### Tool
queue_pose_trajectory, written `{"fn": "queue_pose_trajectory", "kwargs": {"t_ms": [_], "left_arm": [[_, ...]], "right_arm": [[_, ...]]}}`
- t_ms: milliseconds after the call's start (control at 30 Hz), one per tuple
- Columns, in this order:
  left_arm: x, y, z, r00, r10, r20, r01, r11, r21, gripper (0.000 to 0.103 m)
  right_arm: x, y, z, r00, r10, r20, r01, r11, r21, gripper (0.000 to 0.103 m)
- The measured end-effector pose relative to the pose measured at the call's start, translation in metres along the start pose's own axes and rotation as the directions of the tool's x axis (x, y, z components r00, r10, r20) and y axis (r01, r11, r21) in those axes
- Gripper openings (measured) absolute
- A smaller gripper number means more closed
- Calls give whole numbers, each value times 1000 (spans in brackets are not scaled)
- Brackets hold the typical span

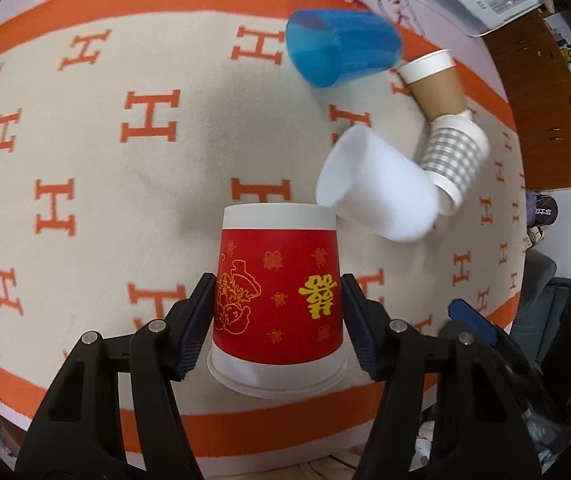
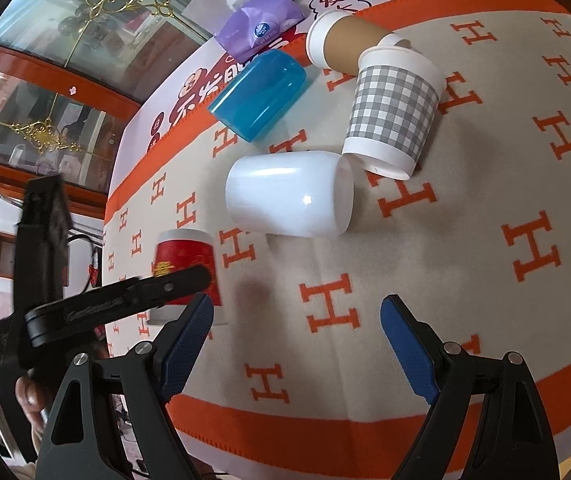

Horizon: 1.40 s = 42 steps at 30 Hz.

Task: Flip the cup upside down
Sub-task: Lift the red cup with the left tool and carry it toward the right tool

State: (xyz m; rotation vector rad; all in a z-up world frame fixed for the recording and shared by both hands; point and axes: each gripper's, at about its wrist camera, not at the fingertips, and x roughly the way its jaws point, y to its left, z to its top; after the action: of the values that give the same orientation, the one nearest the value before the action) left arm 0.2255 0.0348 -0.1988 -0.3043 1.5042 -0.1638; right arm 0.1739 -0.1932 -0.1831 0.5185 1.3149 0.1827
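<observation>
The left gripper is seen with its ribbed blue pads flanking the red paper cup with gold print, which stands mouth down on the cream woven cloth with orange H pattern; whether the pads press the wall or sit just beside it cannot be told. Bare cloth is left open from 9 to 11 o'clock of that cup. At 1 o'clock a white plastic cup lies on its side, just beside the red cup's base. The right gripper is held spread apart over bare cloth, nothing between its fingers. In its view the red cup is partly hidden by the left gripper's black arm, and the image is blurred there.
</observation>
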Motion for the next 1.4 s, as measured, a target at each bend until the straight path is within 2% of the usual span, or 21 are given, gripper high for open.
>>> {"fn": "queue_pose_trajectory", "kwargs": {"t_ms": [167,333,467,633,800,933,1033,1133,1400], "left_arm": [[-22,-4,-38,999,-2,41,1,1000,11,59],[-22,-6,-83,998,0,57,-1,1000,22,59],[-4,-8,-112,999,9,44,-11,999,34,59],[22,-3,-136,1000,7,12,-7,1000,3,59],[37,4,-146,1000,-4,9,4,999,-42,60],[39,7,-149,1000,0,3,0,999,-44,61],[36,4,-151,1000,26,11,-25,999,-32,74],[28,2,-154,1000,20,20,-20,1000,-16,81],[-19,-6,-161,995,32,96,-36,999,40,82]], "right_arm": [[-10,-2,-18,1000,-16,-2,16,1000,-15,87],[-16,-10,-42,999,-54,-7,53,998,-42,87],[-17,-21,-66,997,-74,-27,72,996,-52,87],[-19,-39,-93,995,-86,-51,84,996,-31,87],[-22,-53,-109,995,-90,-54,89,996,-16,87],[-29,-62,-119,995,-85,-55,84,996,-5,87],[-32,-63,-121,995,-83,-57,82,997,-7,87],[-37,-61,-124,996,-78,-53,77,997,-20,87],[-54,-48,-122,998,-55,-30,53,997,-55,87]]}}
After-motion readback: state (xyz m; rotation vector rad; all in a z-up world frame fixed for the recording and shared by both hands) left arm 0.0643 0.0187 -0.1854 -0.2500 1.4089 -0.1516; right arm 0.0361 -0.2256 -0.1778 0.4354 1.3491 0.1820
